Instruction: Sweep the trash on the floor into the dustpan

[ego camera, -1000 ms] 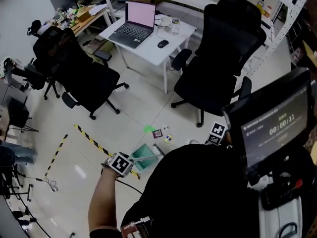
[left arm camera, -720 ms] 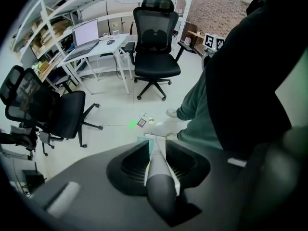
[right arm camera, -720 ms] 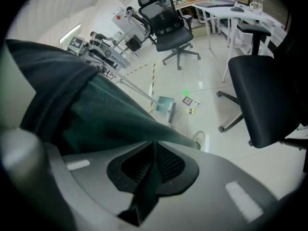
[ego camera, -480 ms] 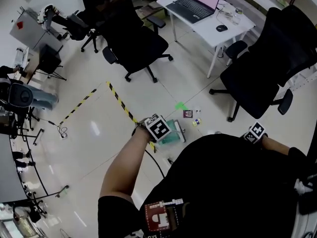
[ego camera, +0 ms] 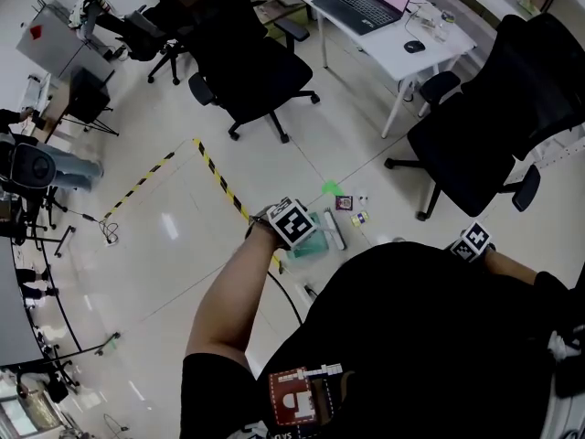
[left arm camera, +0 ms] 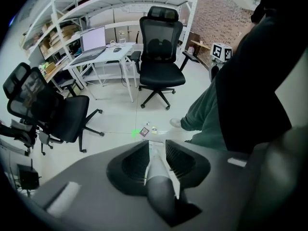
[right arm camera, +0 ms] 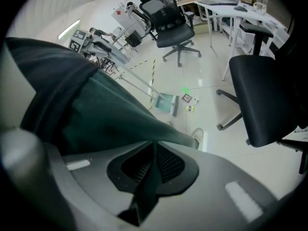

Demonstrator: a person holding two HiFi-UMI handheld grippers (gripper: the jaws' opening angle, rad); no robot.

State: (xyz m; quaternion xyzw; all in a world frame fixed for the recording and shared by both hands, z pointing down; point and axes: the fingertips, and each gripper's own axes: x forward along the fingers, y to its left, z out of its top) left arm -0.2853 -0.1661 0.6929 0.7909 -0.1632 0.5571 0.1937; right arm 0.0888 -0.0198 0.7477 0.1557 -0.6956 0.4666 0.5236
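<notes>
Left gripper [left arm camera: 157,148]: clamped on smooth, pale, round handle [left arm camera: 159,186] of teal plastic dustpan [right arm camera: 164,102], set on glossy tiled floor [ego camera: 183,245].
Right gripper [right arm camera: 153,150]: closed on thin dark handle [right arm camera: 144,186], probably the broom's.
Trash [ego camera: 345,203]: green scrap and small flat wrappers, at 1 o'clock of dustpan in head view; grey brush bar [right arm camera: 174,106] between.
Risks: light scraps skidding across slick tile past the pan; lip lifting through tilt of the long handle, scraps slipping beneath.

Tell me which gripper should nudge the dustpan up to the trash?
Left: the left gripper grips the dustpan handle, with the dustpan beside the trash; the right gripper sits farther off.
</notes>
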